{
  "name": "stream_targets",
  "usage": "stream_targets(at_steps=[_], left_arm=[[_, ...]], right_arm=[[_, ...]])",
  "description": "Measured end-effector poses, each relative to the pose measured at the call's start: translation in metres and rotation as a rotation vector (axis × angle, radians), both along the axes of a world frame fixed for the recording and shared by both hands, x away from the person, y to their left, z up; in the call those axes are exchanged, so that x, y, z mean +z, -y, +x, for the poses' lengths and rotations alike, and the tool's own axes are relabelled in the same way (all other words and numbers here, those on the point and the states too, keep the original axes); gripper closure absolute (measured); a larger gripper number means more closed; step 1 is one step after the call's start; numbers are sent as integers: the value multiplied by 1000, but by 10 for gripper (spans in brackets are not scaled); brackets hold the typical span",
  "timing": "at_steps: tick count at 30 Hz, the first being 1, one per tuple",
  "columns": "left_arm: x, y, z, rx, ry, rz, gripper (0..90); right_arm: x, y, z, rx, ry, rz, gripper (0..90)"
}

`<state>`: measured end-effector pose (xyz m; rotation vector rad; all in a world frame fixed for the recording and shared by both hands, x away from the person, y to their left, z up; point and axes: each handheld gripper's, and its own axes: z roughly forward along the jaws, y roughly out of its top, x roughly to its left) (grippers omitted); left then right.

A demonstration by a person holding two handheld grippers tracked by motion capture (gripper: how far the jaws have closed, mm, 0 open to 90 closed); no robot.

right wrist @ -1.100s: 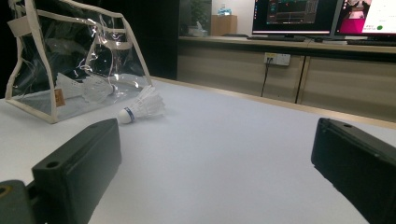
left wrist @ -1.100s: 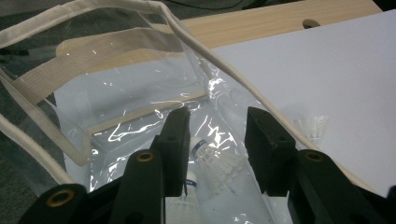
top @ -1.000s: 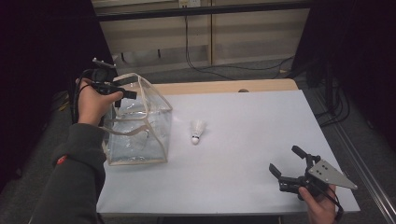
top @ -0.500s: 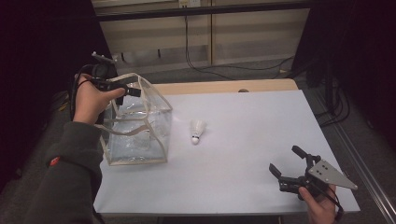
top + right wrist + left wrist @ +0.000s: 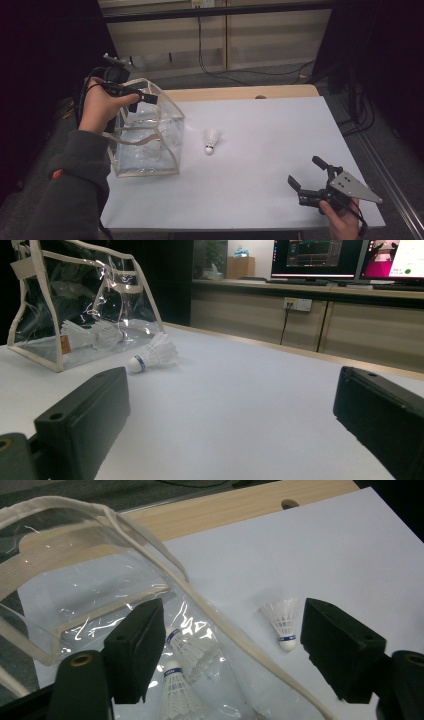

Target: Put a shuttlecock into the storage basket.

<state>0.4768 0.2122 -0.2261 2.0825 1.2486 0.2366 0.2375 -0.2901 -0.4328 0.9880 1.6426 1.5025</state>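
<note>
Clear plastic bag (image 5: 147, 142) is holding two shuttlecocks (image 5: 175, 682); my left gripper (image 5: 131, 94), jaws just opening and empty, is hovering above it. Next, I am judging, the loose shuttlecock (image 5: 211, 140) on the tabletop (image 5: 260, 165) needs grasping; my right gripper (image 5: 309, 176) is resting wide open.

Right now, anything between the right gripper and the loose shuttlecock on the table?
Nothing. In the high view, bare white table runs from the right gripper to the shuttlecock. The right gripper view agrees: open tabletop up to it.

Left gripper (image 5: 142, 96) raised, jaws just opening, apparently empty; right gripper (image 5: 306, 176) low, jaws wide.
</note>
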Motion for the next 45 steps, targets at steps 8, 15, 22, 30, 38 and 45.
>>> stream_targets(at_steps=[8, 15, 22, 30, 38, 45], left_arm=[[2, 12, -3, -23, -5, 0, 214], [2, 24, -6, -59, -9, -9, 194], [4, 34, -9, -86, -7, -21, 172], [4, 46, -14, -121, 2, -22, 142], [2, 58, -17, -150, -5, -26, 133], [-1, 67, -19, -168, -11, -34, 128]], right_arm=[[0, 0, 0, -2, 1, 3, 17], [0, 0, 0, 1, 2, -3, 17], [1, 0, 0, -2, 1, 0, 17], [1, 0, 0, -2, 2, -3, 17], [0, -1, 0, -1, 1, -2, 17], [1, 0, -1, -1, 1, 0, 17]])
